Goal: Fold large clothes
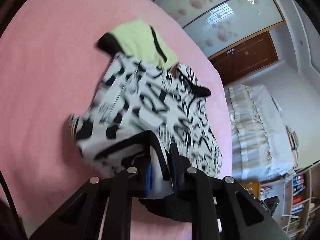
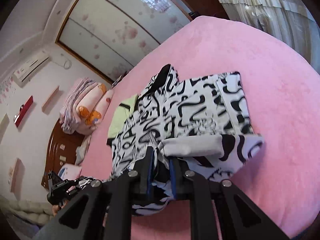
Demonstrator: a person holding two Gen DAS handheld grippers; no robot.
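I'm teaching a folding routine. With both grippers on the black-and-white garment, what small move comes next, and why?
Probably carry the held edge forward over the rest of the black-and-white garment. The left gripper and right gripper both pinch its near hem, while the far part lies on the pink bed.

Grippers: 2, left gripper (image 1: 160, 160) & right gripper (image 2: 162, 160), each w/ 2 fingers, both clamped on cloth.
Patterned garments: 1, black-and-white garment (image 2: 200, 108), lifted at near edge by both grippers.
Green garments: 1, green garment (image 1: 140, 40), folded, black trim, lying at far end of the patterned one.
Beds: 1, pink bed cover (image 1: 44, 80).
Folded bedding stacks: 1, quilt stack (image 2: 86, 108), approx. 3 layers; exact no. unclear.
Wardrobe sliding panels: 2 visible, wardrobe doors (image 2: 112, 30).
Air-con units: 1, air conditioner (image 2: 32, 66).
Wall shelves: approx. 5 in right wrist view, e.g. red wall shelf (image 2: 24, 112).
Bookshelves: 1, bookshelf (image 1: 300, 196).
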